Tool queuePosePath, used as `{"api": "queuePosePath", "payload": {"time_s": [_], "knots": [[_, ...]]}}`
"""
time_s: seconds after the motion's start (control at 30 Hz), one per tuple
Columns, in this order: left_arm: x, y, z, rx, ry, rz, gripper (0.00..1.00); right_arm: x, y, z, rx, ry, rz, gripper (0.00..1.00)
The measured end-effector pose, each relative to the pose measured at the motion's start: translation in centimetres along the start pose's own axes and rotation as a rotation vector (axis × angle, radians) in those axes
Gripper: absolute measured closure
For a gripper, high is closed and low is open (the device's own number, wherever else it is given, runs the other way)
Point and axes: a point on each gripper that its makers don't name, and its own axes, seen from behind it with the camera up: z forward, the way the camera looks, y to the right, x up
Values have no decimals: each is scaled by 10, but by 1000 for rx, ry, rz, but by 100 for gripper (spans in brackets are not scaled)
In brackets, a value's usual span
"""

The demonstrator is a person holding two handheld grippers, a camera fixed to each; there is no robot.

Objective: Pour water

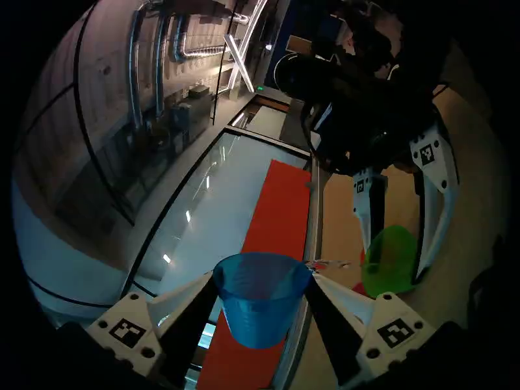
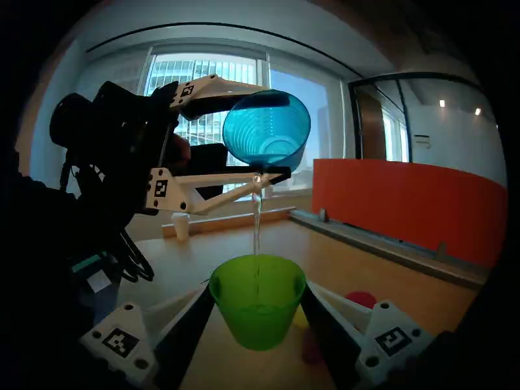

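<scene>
My left gripper (image 1: pixel 263 300) is shut on a blue plastic cup (image 1: pixel 261 297), which it holds tipped on its side. In the right gripper view that blue cup (image 2: pixel 266 136) hangs above, mouth toward the camera, between the left gripper's white fingers (image 2: pixel 208 195). A thin stream of water (image 2: pixel 256 221) falls from its lip into a green cup (image 2: pixel 257 307). My right gripper (image 2: pixel 257 312) is shut on this upright green cup, which holds some water. In the left gripper view the green cup (image 1: pixel 390 260) sits below and to the right, held by the right gripper (image 1: pixel 398 250).
A wooden table (image 2: pixel 364 273) lies under the cups, with an orange partition (image 2: pixel 416 201) along its far edge. A small white cup (image 2: pixel 181 226) stands at the back. Red and yellow objects (image 2: pixel 361 299) lie on the table behind the green cup. A person's dark sleeve (image 2: pixel 39 234) is at left.
</scene>
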Motion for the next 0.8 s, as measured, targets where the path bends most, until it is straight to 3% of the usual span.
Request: {"api": "queuePosePath", "payload": {"time_s": [0.8], "knots": [[10, -3, -5, 4, 20, 96, 12, 0, 5, 3, -5, 5, -3, 10]]}}
